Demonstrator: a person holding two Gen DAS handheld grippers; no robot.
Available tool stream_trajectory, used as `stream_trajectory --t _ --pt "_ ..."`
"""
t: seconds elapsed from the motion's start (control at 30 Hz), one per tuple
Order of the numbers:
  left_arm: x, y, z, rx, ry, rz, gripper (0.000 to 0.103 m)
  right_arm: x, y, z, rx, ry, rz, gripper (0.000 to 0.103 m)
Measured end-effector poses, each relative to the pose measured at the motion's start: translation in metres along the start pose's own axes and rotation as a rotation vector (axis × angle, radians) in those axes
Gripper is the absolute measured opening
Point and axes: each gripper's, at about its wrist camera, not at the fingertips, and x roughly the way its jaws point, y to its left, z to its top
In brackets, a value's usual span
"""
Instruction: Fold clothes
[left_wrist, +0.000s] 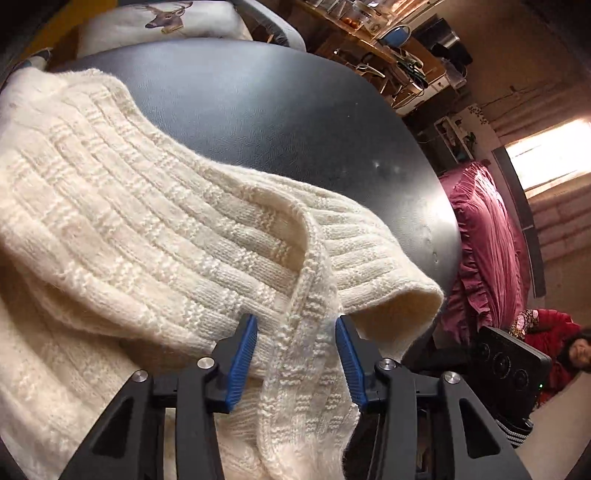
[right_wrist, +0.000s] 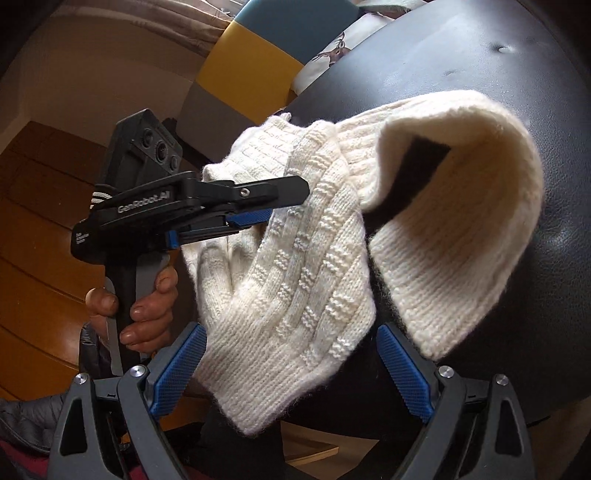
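Cream knitted sweater (left_wrist: 140, 206) lies on the dark tabletop (left_wrist: 280, 122), one end hanging over its near edge. Left gripper (left_wrist: 295, 354): jaws spread, a ribbed band of the knit running lengthwise between the pads, not pinched. Right gripper (right_wrist: 291, 365): jaws spread, hanging corner of the knit between them, unclamped. Left is nearer the seam. Only the right wrist view shows the sleeve cuff (right_wrist: 461, 229) curled up, and a hand (right_wrist: 144, 314) on the left tool's handle.

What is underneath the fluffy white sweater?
The cream knit sweater lies on a dark leather-like table, and that dark surface shows inside its curled edge. Whatever sits beneath the rest of the knit is covered.
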Motion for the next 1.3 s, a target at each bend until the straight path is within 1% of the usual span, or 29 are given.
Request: stream_trajectory --t 0.03,0.07,0.1,0.13,0.17,0.2,0.33,0.43,0.5,0.53,0.6,0.67,0.73,0.77,0.87,0.93,0.97,1.0,1.07,1.1,1.2,1.27,1.3 --pt "0.001 0.001 0.0 -0.007 0.001 -0.004 0.044 0.0 0.0 0.0 -0.001 -0.002 -0.003 0.096" --pt "-0.002 0.001 0.0 0.002 -0.011 -0.005 0.036 0.001 0.0 0.0 -0.002 -0.004 -0.006 0.096" --pt "-0.005 -0.001 -0.003 0.023 -0.025 0.002 0.02 0.001 0.001 -0.001 -0.003 -0.007 -0.009 0.096" --pt "-0.008 -0.003 -0.005 0.045 -0.039 0.01 0.011 0.002 0.001 -0.001 -0.005 -0.009 -0.012 0.096" --pt "-0.011 -0.005 -0.008 0.064 -0.055 0.015 0.007 0.002 0.001 -0.001 -0.006 -0.011 -0.015 0.096" --pt "-0.017 -0.006 -0.011 0.069 -0.077 0.011 0.006 0.005 0.002 0.0 -0.008 -0.012 -0.02 0.095" --pt "-0.057 0.002 -0.024 0.029 -0.195 -0.056 0.006 0.011 0.005 0.003 -0.022 -0.011 -0.048 0.095" --pt "-0.104 0.022 -0.039 -0.008 -0.318 -0.098 0.006 0.007 0.011 0.006 -0.037 -0.03 -0.065 0.095" --pt "-0.139 0.04 -0.049 -0.028 -0.389 -0.127 0.006 0.003 0.015 0.011 -0.038 -0.048 -0.034 0.095" --pt "-0.156 0.05 -0.056 -0.04 -0.426 -0.122 0.006 0.002 0.016 0.013 -0.038 -0.055 -0.024 0.095" --pt "-0.187 0.076 -0.072 -0.064 -0.482 -0.084 0.006 -0.002 0.017 0.016 -0.042 -0.068 -0.029 0.095" --pt "-0.215 0.11 -0.09 -0.112 -0.526 -0.019 0.006 -0.001 0.017 0.018 -0.031 -0.073 -0.032 0.095" --pt "-0.228 0.146 -0.108 -0.171 -0.535 0.061 0.006 0.001 0.016 0.019 -0.014 -0.076 -0.035 0.095" --pt "-0.231 0.162 -0.119 -0.204 -0.527 0.099 0.007 0.003 0.016 0.02 -0.005 -0.077 -0.035 0.095" --pt "-0.228 0.196 -0.154 -0.291 -0.497 0.175 0.011 0.015 0.024 0.022 0.008 -0.064 -0.026 0.095" --pt "-0.218 0.21 -0.178 -0.361 -0.472 0.18 0.014 0.026 0.032 0.025 -0.001 -0.048 -0.032 0.095" --pt "-0.214 0.216 -0.189 -0.4 -0.465 0.178 0.018 0.031 0.035 0.026 -0.006 -0.04 -0.035 0.095" --pt "-0.21 0.222 -0.2 -0.436 -0.459 0.176 0.02 0.037 0.039 0.028 -0.011 -0.031 -0.038 0.095" --pt "-0.207 0.223 -0.218 -0.474 -0.448 0.18 0.021 0.046 0.045 0.032 -0.026 -0.022 -0.054 0.095" --pt "-0.205 0.223 -0.223 -0.484 -0.445 0.207 0.024 0.05 0.049 0.036 -0.033 -0.019 -0.066 0.095" --pt "-0.199 0.221 -0.237 -0.513 -0.437 0.283 0.025 0.062 0.061 0.045 -0.065 -0.02 -0.117 0.095" --pt "-0.201 0.221 -0.25 -0.535 -0.456 0.305 0.025 0.066 0.067 0.049 -0.081 -0.027 -0.14 0.095" --pt "-0.204 0.218 -0.255 -0.524 -0.463 0.349 0.025 0.066 0.068 0.051 -0.08 -0.03 -0.136 0.095"
